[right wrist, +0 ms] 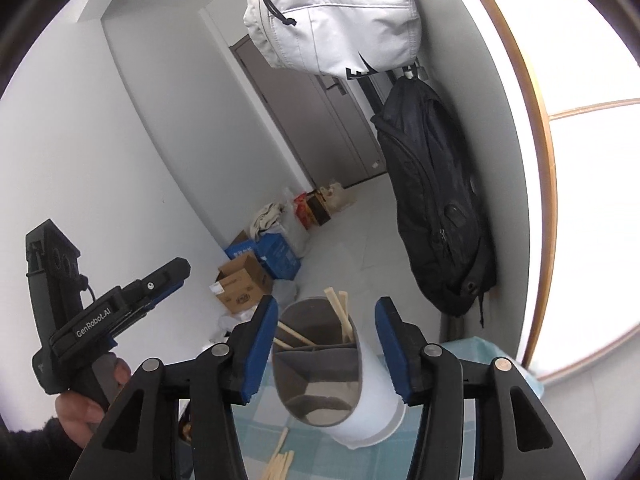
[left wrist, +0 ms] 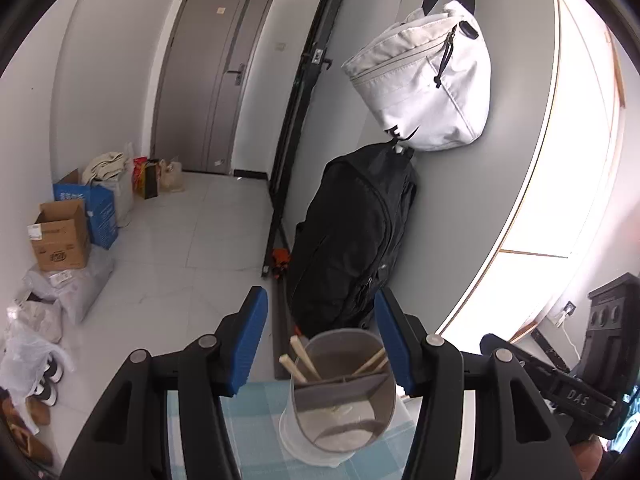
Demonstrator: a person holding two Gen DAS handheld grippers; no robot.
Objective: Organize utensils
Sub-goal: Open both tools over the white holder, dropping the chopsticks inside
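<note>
A white round utensil holder [left wrist: 340, 396] with a grey divided liner stands on a blue checked tablecloth [left wrist: 256, 412]. Several wooden chopsticks [left wrist: 300, 360] stand in its far compartment. My left gripper [left wrist: 320, 340] is open and empty, raised with its blue pads on either side of the holder's rim. In the right wrist view the holder [right wrist: 340, 372] stands between the open, empty right gripper [right wrist: 326, 344] pads, with chopsticks [right wrist: 340, 316] sticking up. More loose chopsticks [right wrist: 280, 460] lie on the cloth below. The left gripper [right wrist: 120, 312] shows at the left, hand-held.
A black backpack [left wrist: 356, 232] and a white bag [left wrist: 424, 80] hang on the grey wall just behind the table. Cardboard boxes [left wrist: 60, 236], bags and shoes [left wrist: 44, 384] line the far floor by a grey door [left wrist: 204, 76]. A bright window [right wrist: 592, 160] is at the right.
</note>
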